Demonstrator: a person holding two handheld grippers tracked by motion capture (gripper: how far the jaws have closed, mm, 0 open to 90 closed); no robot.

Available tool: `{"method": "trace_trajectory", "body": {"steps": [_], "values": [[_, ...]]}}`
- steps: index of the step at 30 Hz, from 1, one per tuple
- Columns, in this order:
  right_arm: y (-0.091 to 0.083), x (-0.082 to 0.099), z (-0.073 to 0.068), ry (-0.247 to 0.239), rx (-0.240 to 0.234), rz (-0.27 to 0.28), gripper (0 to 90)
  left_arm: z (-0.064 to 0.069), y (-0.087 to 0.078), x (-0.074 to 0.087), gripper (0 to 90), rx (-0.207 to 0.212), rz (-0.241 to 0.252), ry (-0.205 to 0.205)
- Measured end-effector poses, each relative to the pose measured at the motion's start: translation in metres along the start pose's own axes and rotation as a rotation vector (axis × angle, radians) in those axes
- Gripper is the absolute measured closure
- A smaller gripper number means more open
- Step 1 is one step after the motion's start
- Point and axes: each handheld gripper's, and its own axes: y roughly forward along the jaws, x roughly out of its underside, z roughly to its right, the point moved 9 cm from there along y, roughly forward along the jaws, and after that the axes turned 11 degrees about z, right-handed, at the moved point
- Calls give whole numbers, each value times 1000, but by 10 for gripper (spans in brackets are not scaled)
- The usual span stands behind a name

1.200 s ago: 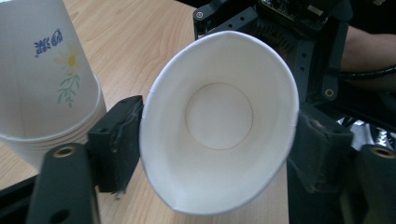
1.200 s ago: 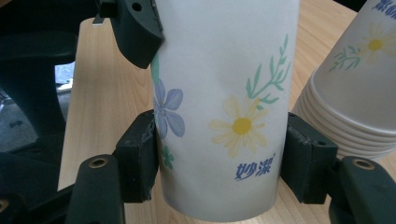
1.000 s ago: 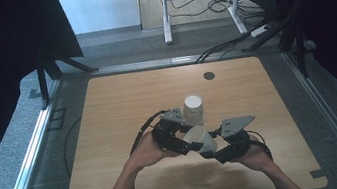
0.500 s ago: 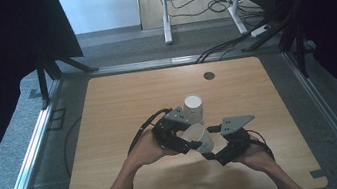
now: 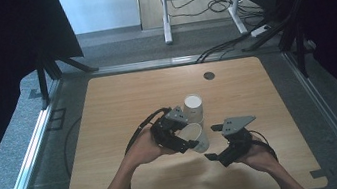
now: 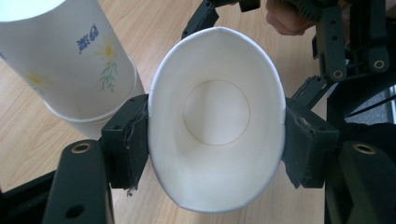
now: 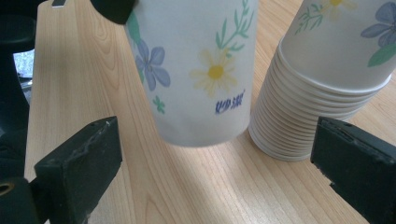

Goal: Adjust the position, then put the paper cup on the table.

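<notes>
Cups were the business at that table: a stack of them stood mouth-down near the middle, and one cup had been lifted clear of the wood just in front of it. Seen from above, the person's forearms came in from the near edge, the left hand closer to the stack.

The left gripper was clenched on the single cup, one jaw on each side near the rim, hard enough to squash the round mouth into an oval. Its camera looked straight down into the mouth, so the cup's long axis ran along the jaws, base pointing away towards the right hand.

The right gripper was released, its jaws spread wide and holding nothing. From its view the cup hung above and just ahead of the gap, base nearest, with the stack close beside it. I judged that the right gripper, if it was to take the cup, would have to rise and close across the flowered wall, not the stack's ribbed rims.
</notes>
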Motion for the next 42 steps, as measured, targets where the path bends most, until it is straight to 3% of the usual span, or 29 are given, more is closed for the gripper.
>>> {"method": "trace_trajectory", "body": {"steps": [28, 42], "values": [[-4, 12, 7, 17, 72, -43, 0, -14, -12, 11, 321, -74, -90, -16], [-11, 20, 12, 32, 116, -60, 0, -32, -20, 23, 316, -150, -159, -46]]}}
